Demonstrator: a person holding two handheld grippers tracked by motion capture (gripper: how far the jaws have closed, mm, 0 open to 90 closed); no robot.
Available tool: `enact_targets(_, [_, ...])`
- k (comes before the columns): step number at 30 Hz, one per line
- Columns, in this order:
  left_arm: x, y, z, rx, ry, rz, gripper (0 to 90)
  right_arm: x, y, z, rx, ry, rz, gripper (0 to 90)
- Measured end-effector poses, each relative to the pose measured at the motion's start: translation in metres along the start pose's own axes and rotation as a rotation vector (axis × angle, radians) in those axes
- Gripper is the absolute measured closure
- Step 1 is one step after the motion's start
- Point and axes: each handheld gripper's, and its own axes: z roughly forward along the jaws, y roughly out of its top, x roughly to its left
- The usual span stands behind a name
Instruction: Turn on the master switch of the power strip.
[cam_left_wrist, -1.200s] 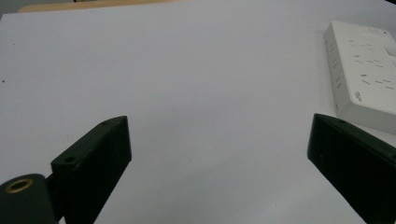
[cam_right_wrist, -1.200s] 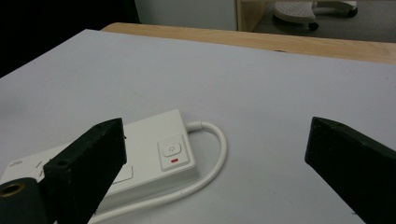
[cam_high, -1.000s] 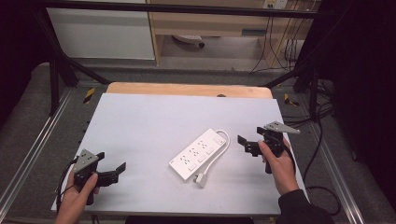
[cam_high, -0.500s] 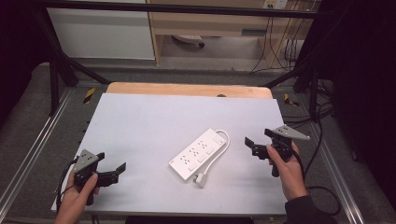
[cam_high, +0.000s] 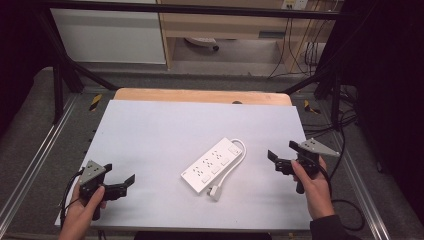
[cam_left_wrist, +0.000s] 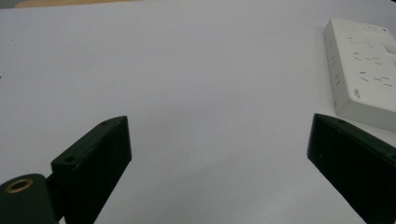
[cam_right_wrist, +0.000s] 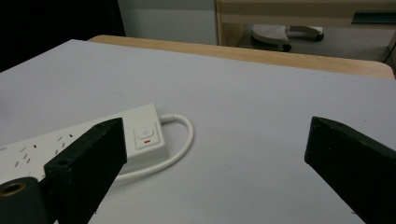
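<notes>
A white power strip (cam_high: 212, 164) lies diagonally at the middle of the grey table top (cam_high: 165, 130), its cord (cam_high: 230, 167) looped alongside and ending in a plug (cam_high: 216, 192). My left gripper (cam_high: 125, 184) is held low at the front left, open and empty, with the power strip (cam_left_wrist: 362, 70) off to its right. My right gripper (cam_high: 278, 159) hovers open and empty to the right of the strip. The strip's switch end (cam_right_wrist: 147, 135) and curved cord (cam_right_wrist: 182, 140) lie ahead of its left jaw.
A wooden table edge (cam_high: 200, 96) runs along the back. Metal frame rails (cam_high: 30, 170) flank the table. Cables (cam_high: 345, 210) trail on the floor at right, and a shelf unit (cam_high: 235, 25) stands behind.
My right gripper has drifted toward the front and slightly right, away from the power strip. The left gripper has stayed in place.
</notes>
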Motion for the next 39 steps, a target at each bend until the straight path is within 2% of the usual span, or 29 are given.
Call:
enact_targets(8, [-0.003, 0.000, 0.002, 0.015, -0.021, 0.013, 6.5, -0.004, -0.008, -0.010, 0.003, -0.007, 0.012, 6.4])
enact_targets(21, [-0.003, 0.000, 0.001, 0.015, -0.019, 0.013, 6.4, -0.012, -0.024, -0.026, -0.001, -0.049, 0.025, 5.3])
enact_targets(29, [-0.004, 0.000, 0.001, 0.016, -0.018, 0.014, 6.4, -0.013, -0.039, -0.029, 0.014, -0.053, 0.028, 5.0])
enact_targets(39, [-0.004, 0.000, 0.001, 0.018, -0.020, 0.016, 6.4, -0.013, -0.052, -0.031, 0.034, -0.063, 0.009, 4.4])
